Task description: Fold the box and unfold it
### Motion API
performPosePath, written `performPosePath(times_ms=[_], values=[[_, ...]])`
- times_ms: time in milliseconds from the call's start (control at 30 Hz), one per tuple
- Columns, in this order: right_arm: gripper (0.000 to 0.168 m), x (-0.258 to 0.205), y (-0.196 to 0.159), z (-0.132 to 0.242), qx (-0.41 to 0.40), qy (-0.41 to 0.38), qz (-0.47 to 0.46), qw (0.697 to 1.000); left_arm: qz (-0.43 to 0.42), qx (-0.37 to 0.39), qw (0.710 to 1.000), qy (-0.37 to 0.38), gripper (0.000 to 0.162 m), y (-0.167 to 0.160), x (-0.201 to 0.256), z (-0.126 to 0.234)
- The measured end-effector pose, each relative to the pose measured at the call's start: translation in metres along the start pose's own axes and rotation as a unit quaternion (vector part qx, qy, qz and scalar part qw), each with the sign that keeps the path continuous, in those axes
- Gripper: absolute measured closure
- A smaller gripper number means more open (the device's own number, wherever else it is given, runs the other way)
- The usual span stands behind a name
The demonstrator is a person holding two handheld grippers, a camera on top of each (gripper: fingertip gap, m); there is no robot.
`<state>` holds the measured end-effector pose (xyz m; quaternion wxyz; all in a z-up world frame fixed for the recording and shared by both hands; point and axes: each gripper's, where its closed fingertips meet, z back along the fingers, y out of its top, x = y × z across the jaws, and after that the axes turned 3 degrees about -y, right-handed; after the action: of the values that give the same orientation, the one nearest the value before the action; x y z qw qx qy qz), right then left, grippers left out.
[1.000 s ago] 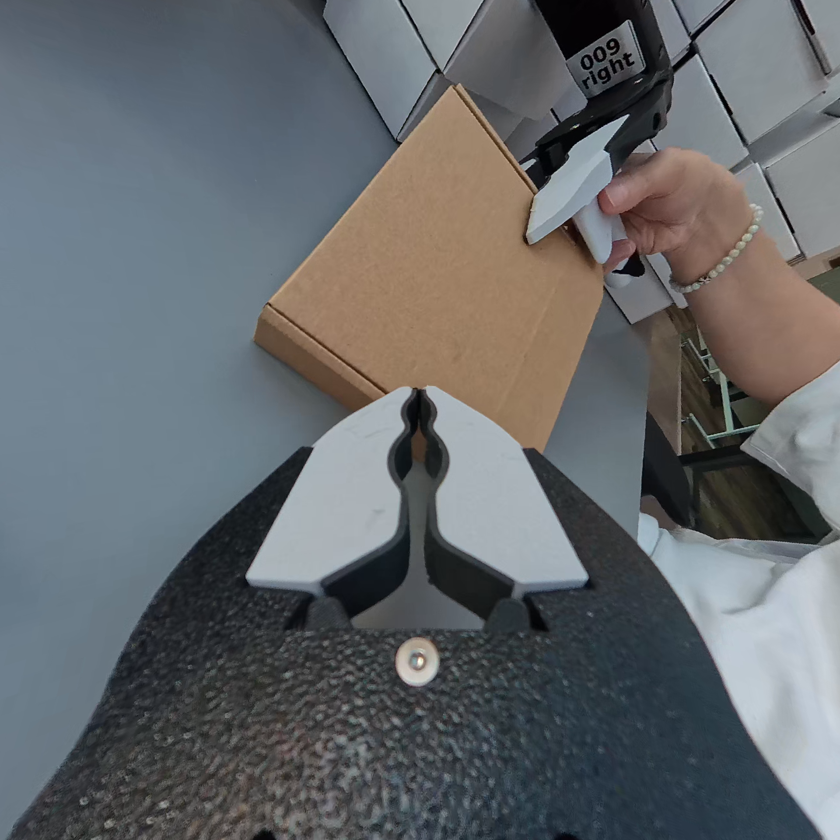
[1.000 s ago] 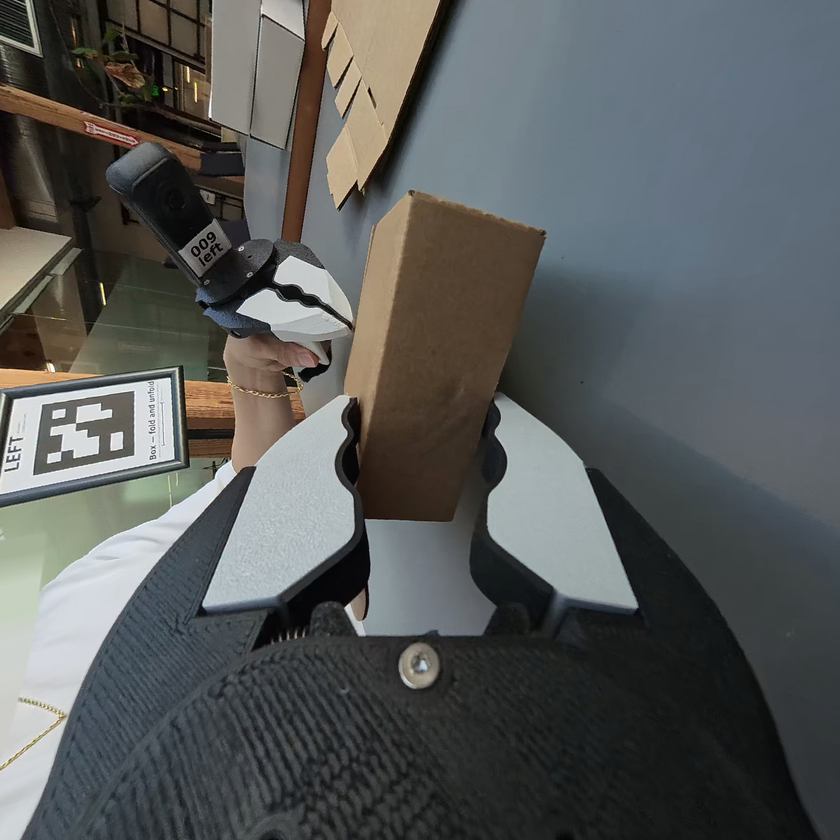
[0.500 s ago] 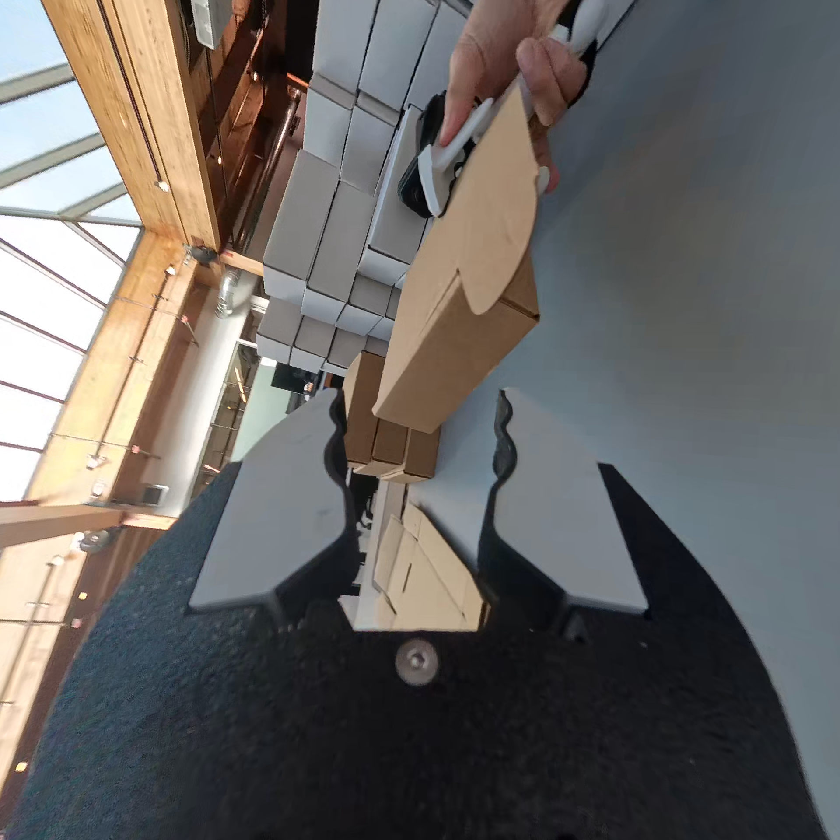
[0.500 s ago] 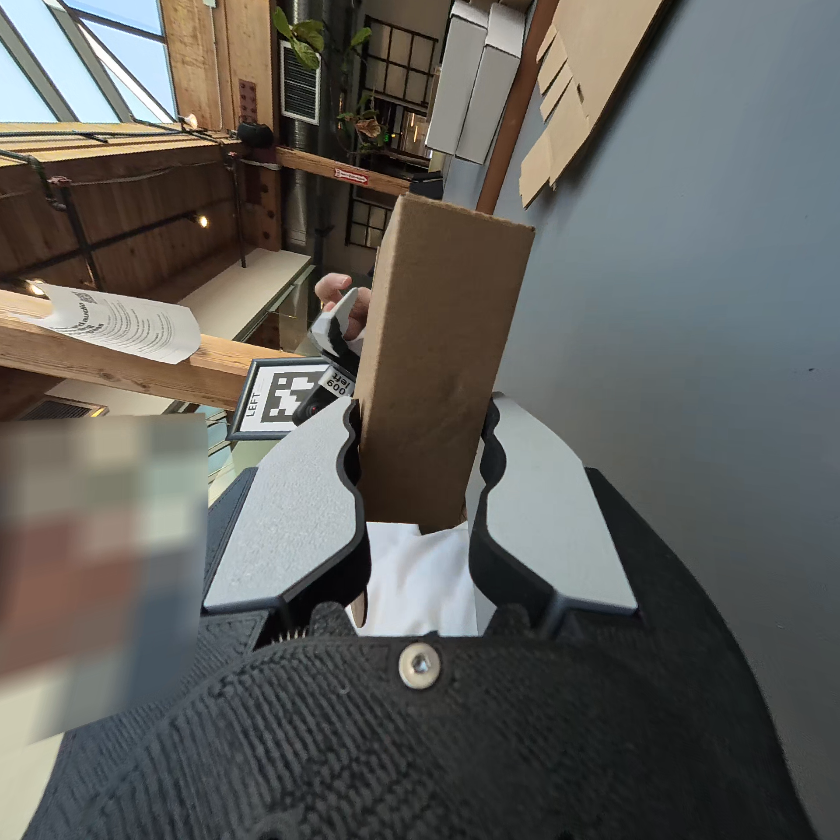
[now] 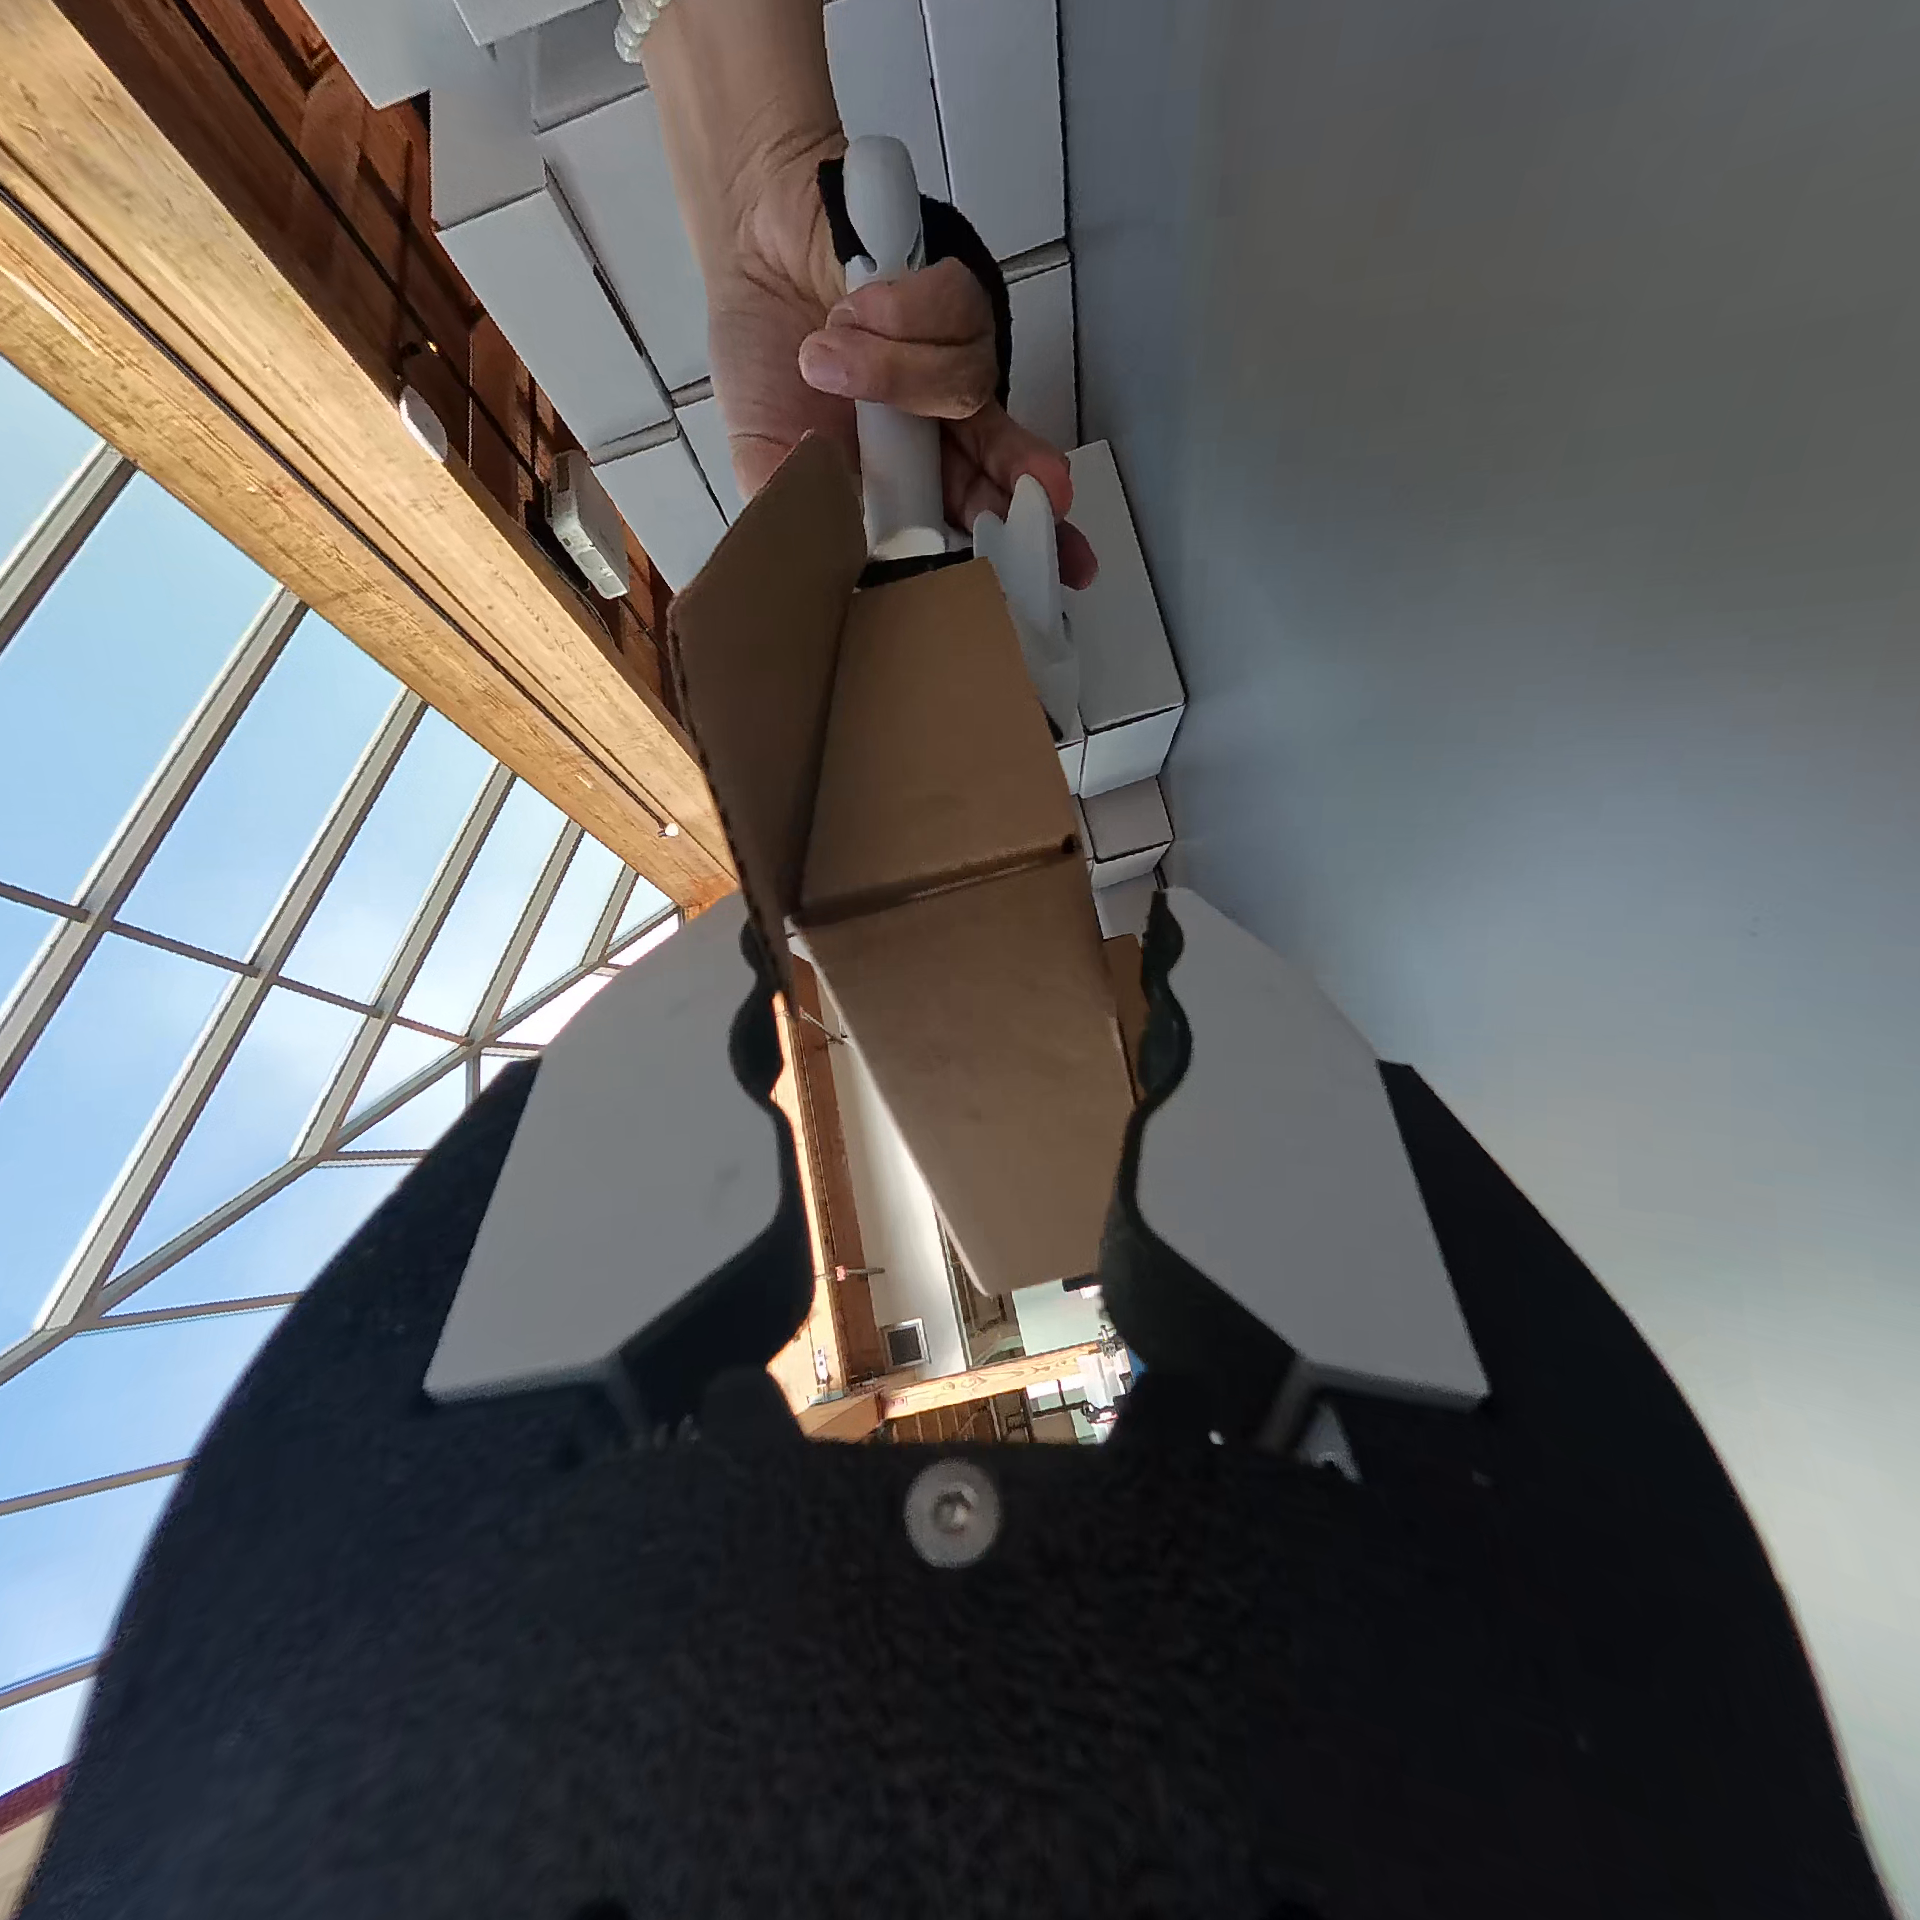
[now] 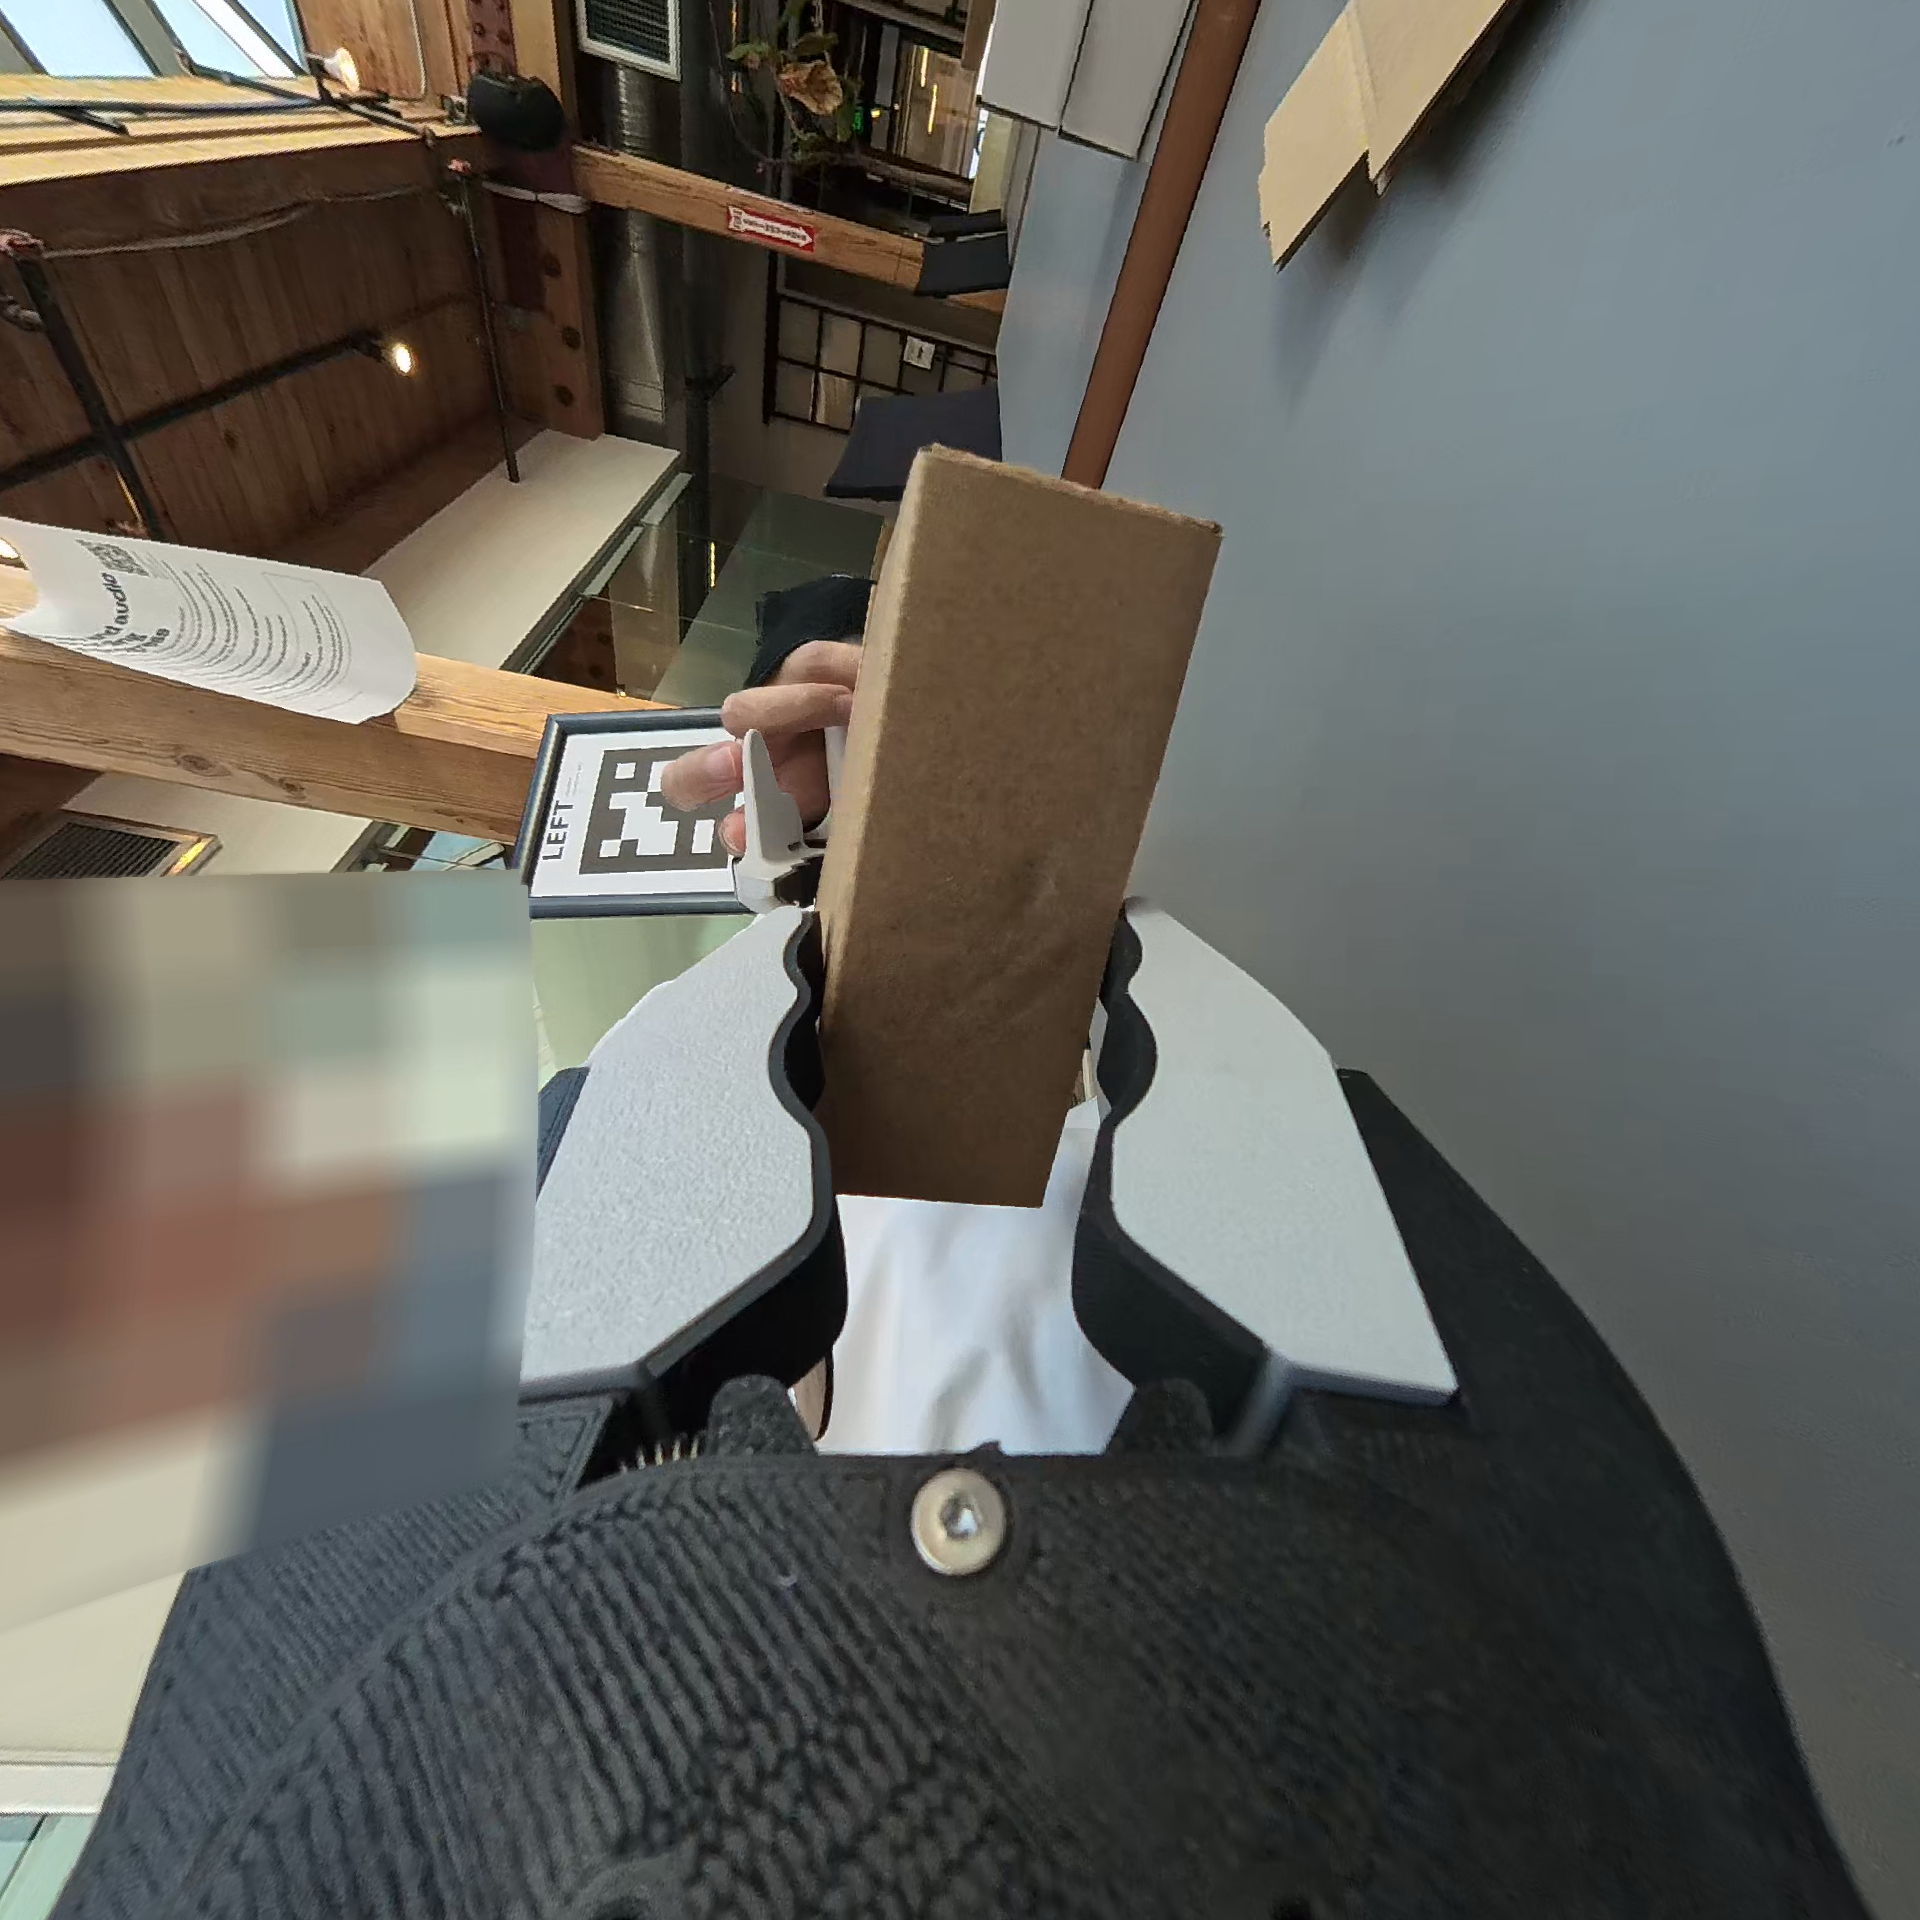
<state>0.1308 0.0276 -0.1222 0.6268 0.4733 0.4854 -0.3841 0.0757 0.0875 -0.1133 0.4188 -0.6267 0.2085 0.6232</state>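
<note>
A brown cardboard box (image 6: 1018, 779) is held in the air, on edge, beside the grey table (image 6: 1558, 727). My right gripper (image 6: 961, 966) is shut on its narrow side, one finger on each broad face. In the left wrist view the box (image 5: 935, 769) runs away from me, and its lid panel (image 5: 758, 727) stands slightly apart from the body. My left gripper (image 5: 951, 966) is open, with the near end of the box between its fingers. The right gripper's fingers (image 5: 1029, 582) and the hand holding them show at the far end.
White boxes (image 5: 582, 312) are stacked along the table's edge. Flat cardboard blanks (image 6: 1351, 135) lie on the far part of the table. A framed marker card (image 6: 634, 810) and a printed sheet (image 6: 229, 634) on a wooden beam are behind.
The right gripper lifted the box off the table and turned it on edge. The left gripper opened, swung round and now straddles the box's other end. The lid panel has parted slightly.
</note>
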Motion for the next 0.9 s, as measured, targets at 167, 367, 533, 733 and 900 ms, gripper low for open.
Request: performPosePath(times_ms=[167,367,533,733,900], values=[[0.116,0.001,-0.001,-0.001,0.006,-0.005,0.003,1.0,0.006,0.0,1.0,-0.004,0.109,0.007,0.003,-0.002],[0.1,-0.026,0.004,0.021,0.057,0.01,0.085,0.995,0.185,0.001,0.983,0.006,0.111,0.0,-0.011,0.012],[0.098,-0.066,0.022,0.067,0.172,-0.009,0.217,0.961,0.542,0.077,0.837,-0.004,0.111,-0.028,-0.035,0.025],[0.112,-0.058,0.026,0.078,0.215,-0.158,0.403,0.875,0.69,0.122,0.707,-0.093,0.112,-0.035,0.005,0.01],[0.136,-0.038,0.016,0.063,0.148,-0.232,0.549,0.789,0.712,0.131,0.677,-0.132,0.113,-0.028,0.034,0.001]])
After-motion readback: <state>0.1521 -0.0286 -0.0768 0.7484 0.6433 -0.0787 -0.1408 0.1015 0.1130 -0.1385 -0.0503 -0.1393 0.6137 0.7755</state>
